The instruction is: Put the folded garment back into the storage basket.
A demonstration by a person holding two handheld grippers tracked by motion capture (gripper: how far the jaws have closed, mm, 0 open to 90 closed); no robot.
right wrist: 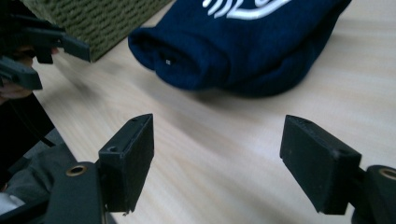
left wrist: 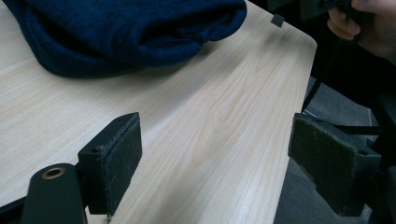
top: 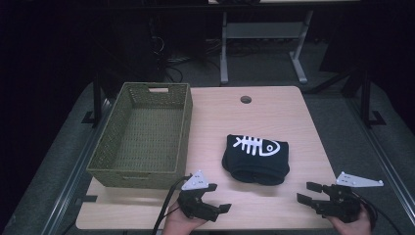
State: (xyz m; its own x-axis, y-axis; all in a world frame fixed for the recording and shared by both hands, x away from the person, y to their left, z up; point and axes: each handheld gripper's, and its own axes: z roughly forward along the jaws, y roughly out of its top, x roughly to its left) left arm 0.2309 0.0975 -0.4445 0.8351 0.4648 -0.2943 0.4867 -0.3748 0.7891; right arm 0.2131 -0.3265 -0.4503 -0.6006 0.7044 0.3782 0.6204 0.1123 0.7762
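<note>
A folded dark navy garment [top: 257, 159] with a white fishbone print lies on the light wooden table [top: 235, 120], right of centre. My left gripper [top: 220, 197] is open near the front edge, left of and in front of the garment. In the left gripper view its pads [left wrist: 119, 156] stand wide apart over bare wood, with the garment [left wrist: 126, 32] beyond. Open as well, my right gripper [top: 304, 192] is at the front right. In the right gripper view its jaws [right wrist: 229, 158] face the garment's rolled edge [right wrist: 243, 42]. Neither gripper holds anything.
An empty olive woven basket [top: 188, 127] stands on the left half of the table, its corner [right wrist: 98, 23] also in the right gripper view. A round cable hole [top: 245, 99] is near the far edge. Desk legs and cables stand on the dark floor behind.
</note>
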